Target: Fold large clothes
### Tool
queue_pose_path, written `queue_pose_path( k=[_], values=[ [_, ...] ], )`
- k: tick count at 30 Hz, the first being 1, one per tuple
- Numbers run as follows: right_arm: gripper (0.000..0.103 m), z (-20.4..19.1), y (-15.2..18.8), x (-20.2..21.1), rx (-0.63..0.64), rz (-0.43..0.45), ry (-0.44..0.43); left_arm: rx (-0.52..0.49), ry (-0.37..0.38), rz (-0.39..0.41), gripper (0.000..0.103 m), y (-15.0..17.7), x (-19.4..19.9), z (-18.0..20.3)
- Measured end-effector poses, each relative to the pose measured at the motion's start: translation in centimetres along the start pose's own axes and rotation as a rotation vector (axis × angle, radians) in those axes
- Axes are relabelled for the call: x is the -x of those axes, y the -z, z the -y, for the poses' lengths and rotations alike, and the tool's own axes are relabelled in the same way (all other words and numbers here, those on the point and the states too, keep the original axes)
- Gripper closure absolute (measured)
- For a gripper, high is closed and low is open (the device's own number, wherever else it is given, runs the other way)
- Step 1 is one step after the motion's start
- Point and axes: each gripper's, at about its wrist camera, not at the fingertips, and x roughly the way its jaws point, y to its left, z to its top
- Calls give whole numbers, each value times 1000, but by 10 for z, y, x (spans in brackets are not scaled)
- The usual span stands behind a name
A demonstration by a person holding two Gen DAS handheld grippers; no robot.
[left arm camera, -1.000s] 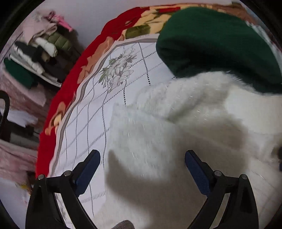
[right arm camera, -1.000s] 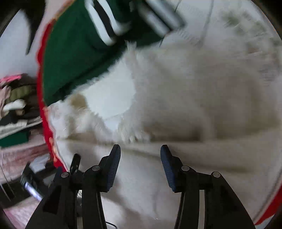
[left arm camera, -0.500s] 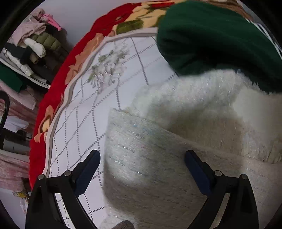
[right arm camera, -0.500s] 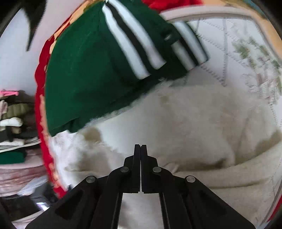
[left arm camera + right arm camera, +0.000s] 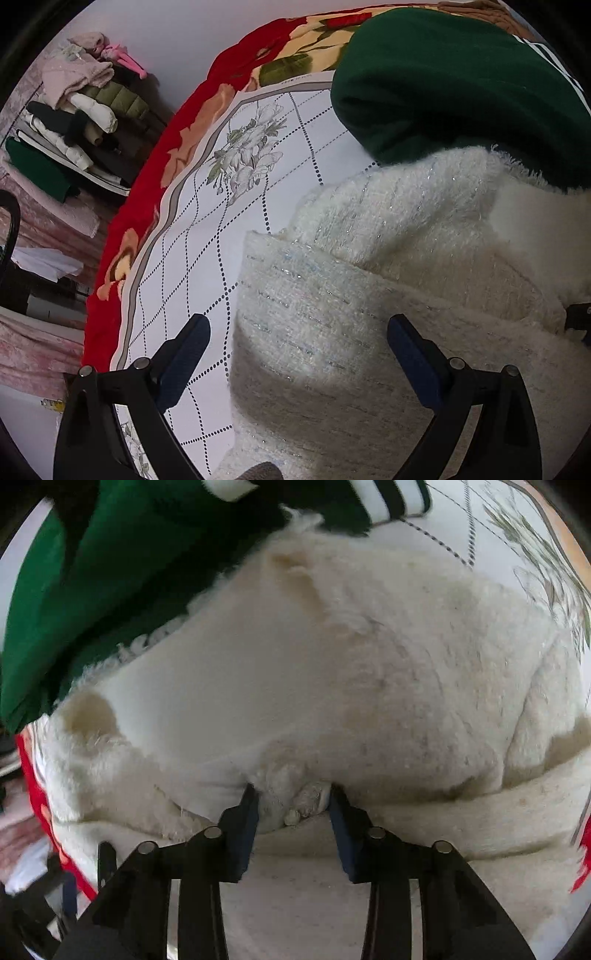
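White fuzzy sweater [image 5: 332, 686] lay bunched on the bed [image 5: 280, 155] ahead of both grippers — right gripper [image 5: 291, 808] nearer, jaws part-open around a fabric nub; left gripper [image 5: 299, 343] jaws wide apart above its folded edge.

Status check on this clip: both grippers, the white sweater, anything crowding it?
Left gripper open over white sweater. Right gripper open, fluffy fabric between the jaws. Green garment overlaps its far edge.
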Motion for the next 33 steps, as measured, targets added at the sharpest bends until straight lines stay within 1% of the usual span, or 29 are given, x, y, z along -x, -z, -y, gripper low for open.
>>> queue_pose_path(
  k=[1,2,3,7,9,11,12,13,14,15,16,17,18,19,20,21,22,23,24,25,27,29,31,32,33],
  values=[
    [78,-1,1,4,-6,10,3,-2,0,3,5,0,1,0],
    [81,2,4,10,-22,26,-15,-3,3,5,5,1,1,0],
    [82,8,5,20,-34,42,-35,-6,4,7,5,1,2,-1],
    [82,6,15,60,-55,160,-140,-10,9,22,5,2,5,-5],
    [82,2,16,68,-57,173,-169,-8,8,21,5,1,4,-7],
    [82,0,12,65,-64,176,-163,-3,8,12,5,0,4,-8],
    [82,5,8,56,-73,170,-161,-1,7,13,5,-1,5,-9],
    [81,6,1,46,-71,137,-162,2,6,18,5,-1,8,-11],
    [76,9,-6,31,-68,94,-178,3,7,23,5,-2,10,-13],
    [66,14,-11,23,-72,48,-214,5,11,28,5,-2,13,-16],
    [64,21,-13,25,-72,15,-270,12,19,34,5,-1,18,-20],
    [58,23,-14,36,-55,4,-302,24,31,39,5,2,26,-26],
    [51,29,-11,51,-19,13,-337,35,45,40,5,6,33,-31],
    [48,35,-7,66,9,33,-363,44,60,40,5,10,38,-34],
    [39,47,0,89,49,71,-368,50,78,35,5,16,45,-37],
    [34,60,7,108,81,103,-336,53,99,26,5,24,52,-38],
    [33,74,14,125,108,143,-274,50,121,16,5,34,59,-37],
    [33,94,26,143,141,198,-169,40,139,4,5,43,64,-35],
    [33,110,37,153,175,231,-50,26,159,-11,5,53,69,-30],
    [33,126,48,157,215,238,61,11,182,-27,5,64,74,-23],
    [33,147,62,146,268,192,182,-35,218,-59,5,86,80,-3],
    [33,170,76,120,284,99,278,-78,246,-80,5,104,82,15],
    [33,188,85,91,295,9,316,-130,252,-79,5,122,84,36],
    [33,181,87,76,294,0,327,-165,241,-72,5,130,83,49],
    [38,183,88,64,298,15,345,-194,225,-69,5,136,80,58]
  ],
)
